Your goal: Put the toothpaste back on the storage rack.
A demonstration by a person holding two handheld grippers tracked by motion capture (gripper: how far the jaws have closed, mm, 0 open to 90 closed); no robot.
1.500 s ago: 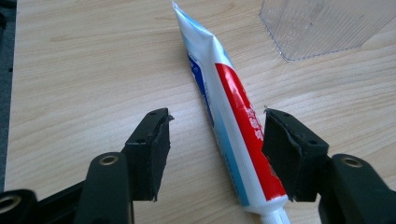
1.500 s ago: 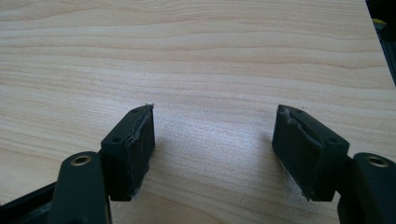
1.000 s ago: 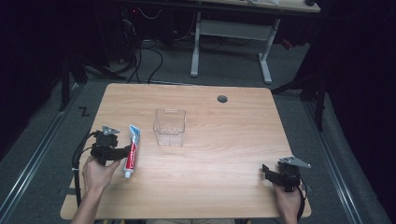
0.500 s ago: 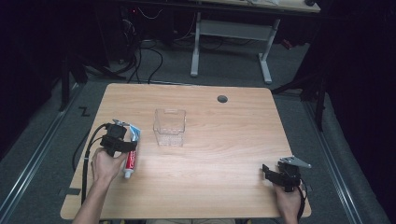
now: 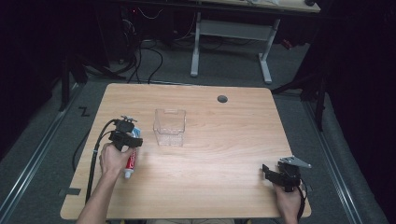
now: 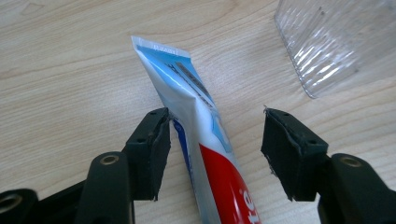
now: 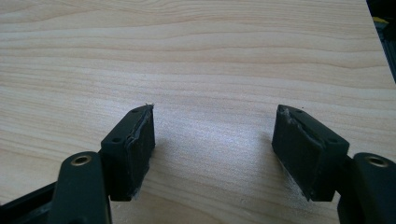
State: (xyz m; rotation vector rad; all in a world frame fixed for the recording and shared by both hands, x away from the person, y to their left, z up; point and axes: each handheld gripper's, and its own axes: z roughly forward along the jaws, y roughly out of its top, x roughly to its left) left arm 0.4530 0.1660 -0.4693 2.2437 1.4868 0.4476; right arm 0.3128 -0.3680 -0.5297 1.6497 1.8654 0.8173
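- The toothpaste tube is soft plastic, flat and crimped at its tail, white and blue there and turning glossy red with white lettering toward the cap end.
- It lies flat on the tabletop, left of the middle, with its tail toward the clear box.
- In the high view the tube's red part and white cap end stick out below the person's left hand.
- The left gripper has its matte black jaws spread wide on either side of the tube; one rubbery pad sits just beside the tube's edge, the other stands well apart, so nothing is gripped.
- The clear box is a thin-walled, see-through plastic tub, square with rounded corners and faintly ribbed sides, just beside the tube's tail.
- The right gripper rests near the tabletop's right front corner, jaws wide apart with bare wood between the worn, frayed pads.
- The tabletop is pale wood laminate with long, fine grain and a round grey cable hole near its far edge.
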